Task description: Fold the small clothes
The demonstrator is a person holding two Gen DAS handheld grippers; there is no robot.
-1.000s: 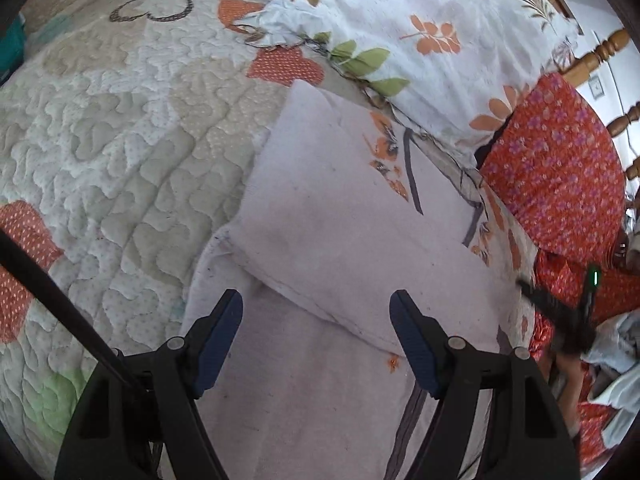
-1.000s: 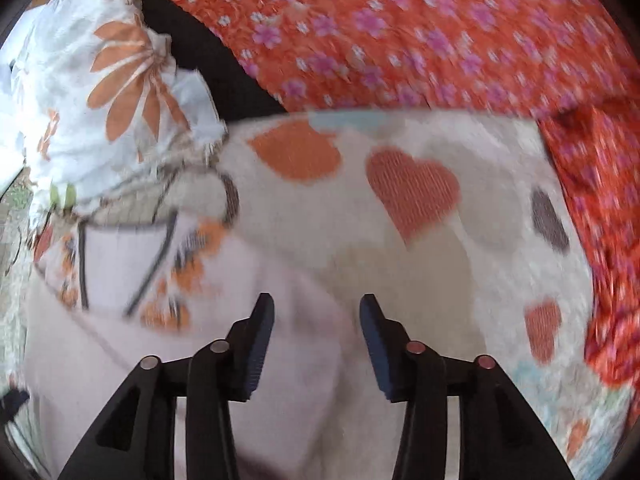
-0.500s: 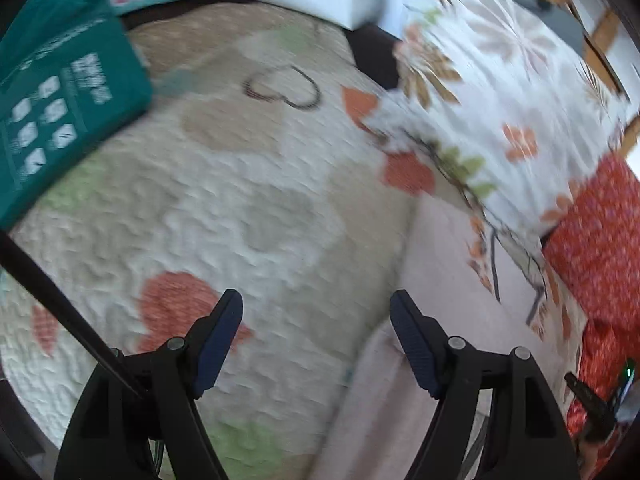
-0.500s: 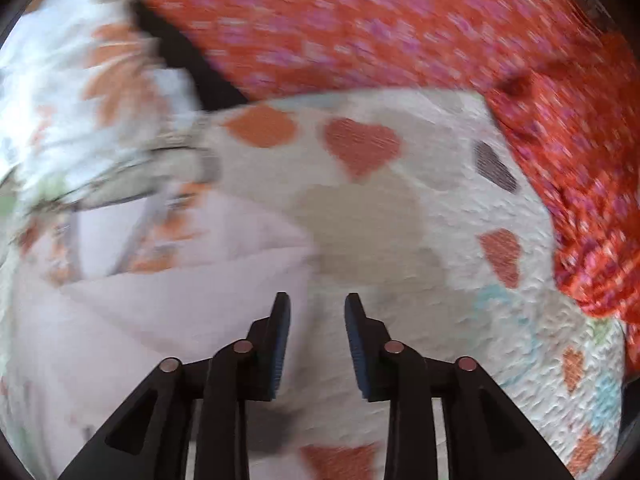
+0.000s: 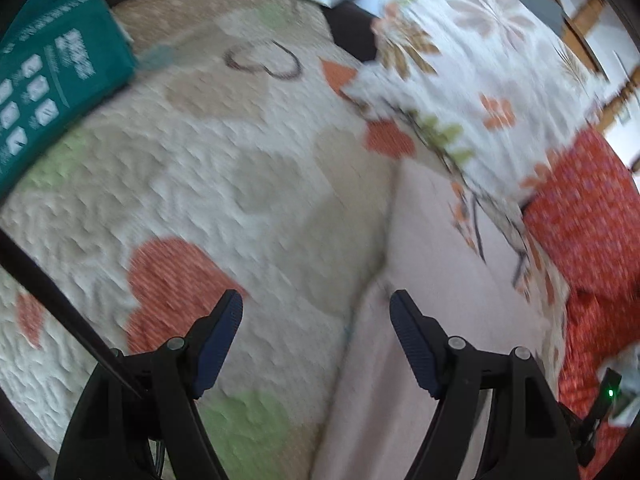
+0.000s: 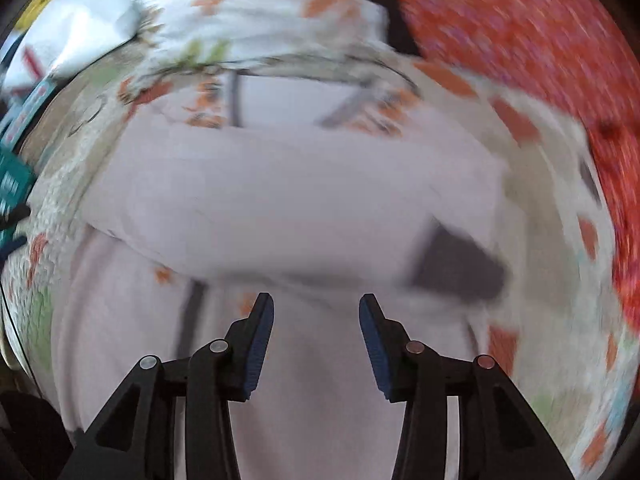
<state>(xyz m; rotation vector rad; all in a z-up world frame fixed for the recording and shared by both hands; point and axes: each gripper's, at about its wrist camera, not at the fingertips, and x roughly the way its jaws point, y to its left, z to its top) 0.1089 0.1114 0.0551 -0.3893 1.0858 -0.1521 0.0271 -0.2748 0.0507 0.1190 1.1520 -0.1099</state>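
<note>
A: Since half a second ago the right gripper (image 6: 316,340) has swung back from the bare quilt to over the cloth (image 6: 288,208), and its jaws have gone from nearly closed to moderately wide. Nothing between them.

B: Left side?

A: Left gripper (image 5: 316,340) barely changed: jaws wide apart, holding nothing. It straddles the cloth's (image 5: 440,300) left edge: left finger over the quilt (image 5: 240,184), right finger over the cloth.

B: Where's the cloth in each view?

A: Left wrist view: pale pink, running from 6 o'clock up to about 2 o'clock, lying flat on the quilt. Right wrist view: fills the centre, a folded layer across the middle with its edge just ahead of the fingertips.

B: Surroundings?

A: Floral pillow (image 5: 480,72) at 1 o'clock, touching the cloth's far end. Red flowered fabric (image 5: 588,216) at 3 o'clock. Teal package (image 5: 44,96) at 10 o'clock. Both views motion-blurred.
</note>
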